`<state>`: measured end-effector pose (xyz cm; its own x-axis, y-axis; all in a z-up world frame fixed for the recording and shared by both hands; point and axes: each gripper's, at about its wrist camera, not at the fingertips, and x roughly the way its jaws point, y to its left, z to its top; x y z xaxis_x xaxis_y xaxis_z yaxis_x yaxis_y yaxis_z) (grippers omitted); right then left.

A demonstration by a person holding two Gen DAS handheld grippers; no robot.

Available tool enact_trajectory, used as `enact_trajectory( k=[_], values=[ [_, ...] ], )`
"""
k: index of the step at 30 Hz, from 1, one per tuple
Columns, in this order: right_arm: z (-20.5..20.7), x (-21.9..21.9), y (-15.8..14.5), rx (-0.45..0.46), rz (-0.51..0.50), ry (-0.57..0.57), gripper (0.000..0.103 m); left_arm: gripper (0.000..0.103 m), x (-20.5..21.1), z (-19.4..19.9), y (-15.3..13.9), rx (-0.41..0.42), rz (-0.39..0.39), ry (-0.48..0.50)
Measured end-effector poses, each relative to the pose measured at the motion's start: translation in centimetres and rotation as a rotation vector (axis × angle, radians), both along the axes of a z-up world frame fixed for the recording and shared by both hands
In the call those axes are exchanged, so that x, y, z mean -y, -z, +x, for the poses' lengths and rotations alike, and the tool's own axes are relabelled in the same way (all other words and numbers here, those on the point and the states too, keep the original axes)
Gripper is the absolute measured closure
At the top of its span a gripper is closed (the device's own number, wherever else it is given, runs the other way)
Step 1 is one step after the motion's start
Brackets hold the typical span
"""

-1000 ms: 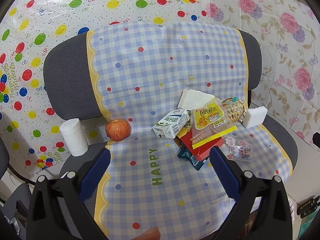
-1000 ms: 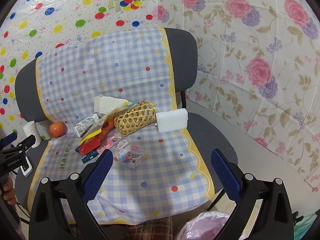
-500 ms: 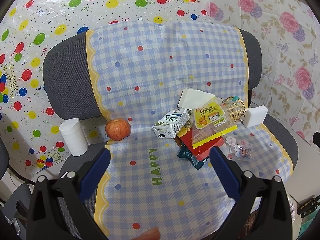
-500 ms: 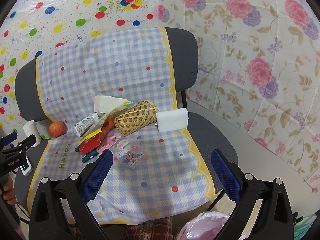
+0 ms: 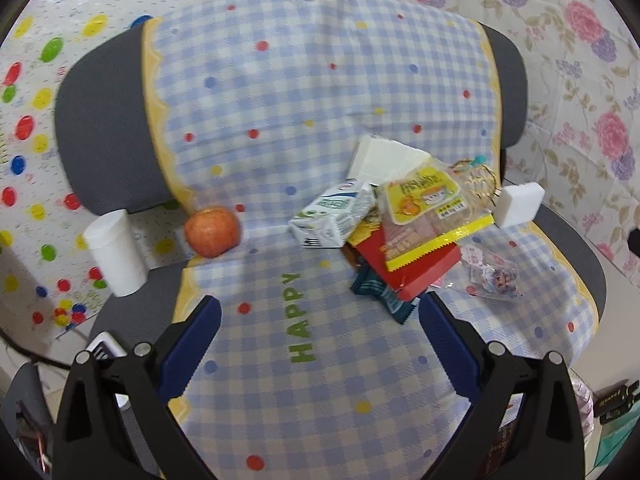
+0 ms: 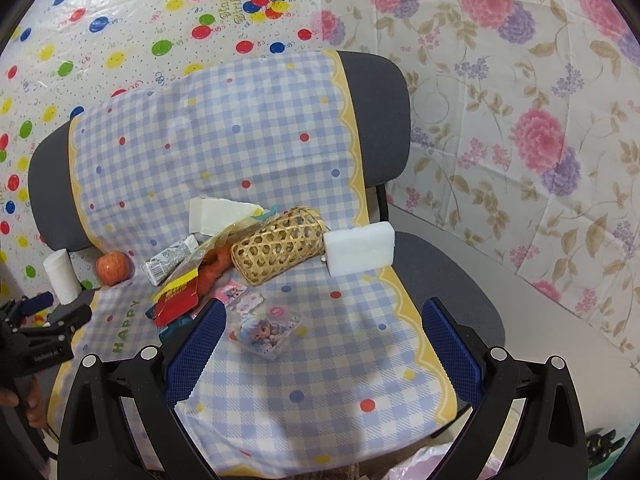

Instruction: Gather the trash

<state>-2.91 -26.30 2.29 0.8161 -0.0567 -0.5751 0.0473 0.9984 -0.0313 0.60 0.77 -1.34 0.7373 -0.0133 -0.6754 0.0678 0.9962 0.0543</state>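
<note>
Wrappers, red and yellow foil [image 5: 416,248], lie ahead-right of spread, empty left tongs [image 5: 320,344]; right tongs [image 6: 324,344] spread, farther.

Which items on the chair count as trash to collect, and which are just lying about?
Likely trash:
milk carton
yellow snack wrapper
red packet
dark teal wrapper

Probably not trash:
apple
wicker basket
white foam block
paper roll
</note>
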Motion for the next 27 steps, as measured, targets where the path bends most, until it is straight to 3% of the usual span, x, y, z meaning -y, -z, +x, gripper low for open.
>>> enact_trajectory(
  k=[6,15,20,25,27],
  values=[
    [2.0,0.6,0.7,0.008,0.046,0.021,0.006,0.007,2.3,1.9,1.1,0.02,-0.01,0.066],
    [4.6,1.5,1.8,-0.017,-0.003,0.06,0.006,0.007,6.7,4.7,2.1,0.056,0.022,0.146],
    [5.8,2.5,2.4,-0.034,0.02,0.075,0.006,0.007,9.6,6.2,3.4,0.06,0.094,0.196],
    [6.8,3.3,3.6,-0.051,0.037,0.092,0.006,0.015,11.0,8.2,4.1,0.063,0.11,0.208],
    [7.3,3.6,3.9,-0.043,0.047,0.089,0.006,0.026,11.3,8.9,4.2,0.059,0.103,0.212]
  ],
)
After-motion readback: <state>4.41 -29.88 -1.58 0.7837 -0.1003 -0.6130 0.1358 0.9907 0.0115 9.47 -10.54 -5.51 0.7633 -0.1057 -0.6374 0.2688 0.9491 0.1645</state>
